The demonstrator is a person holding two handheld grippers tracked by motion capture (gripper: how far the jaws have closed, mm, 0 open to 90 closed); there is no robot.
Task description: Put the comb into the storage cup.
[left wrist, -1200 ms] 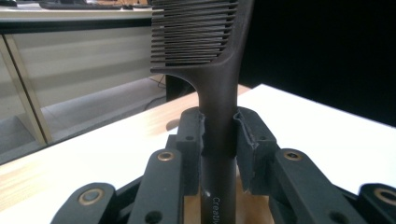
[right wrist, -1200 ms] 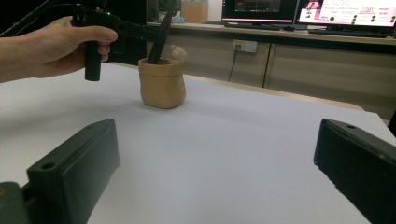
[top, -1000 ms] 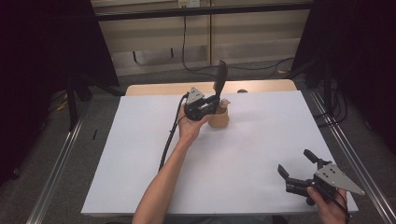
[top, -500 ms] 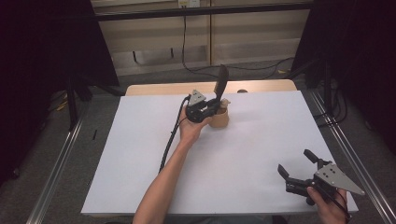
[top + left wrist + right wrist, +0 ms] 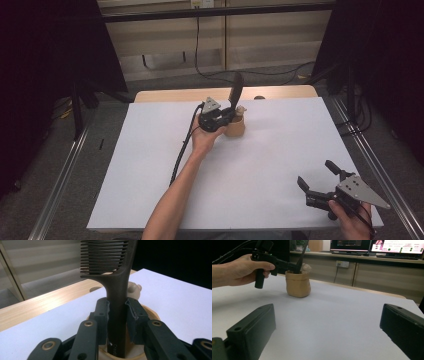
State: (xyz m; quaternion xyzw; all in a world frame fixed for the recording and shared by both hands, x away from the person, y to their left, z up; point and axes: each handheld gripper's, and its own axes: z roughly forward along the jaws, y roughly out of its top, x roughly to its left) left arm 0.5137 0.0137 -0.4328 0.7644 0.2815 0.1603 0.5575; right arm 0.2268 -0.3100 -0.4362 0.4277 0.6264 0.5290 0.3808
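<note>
A white table (image 5: 280, 165) is seen from above, with a tan pot (image 5: 234, 128) standing near its far edge. At the near right corner, well apart from the pot, the right gripper (image 5: 316, 176) is held with its jaws spread wide and nothing between them. A dark comb (image 5: 117, 277) is held upright, its lower end inside the pot, pinched at the handle by the left gripper (image 5: 117, 322).
</note>
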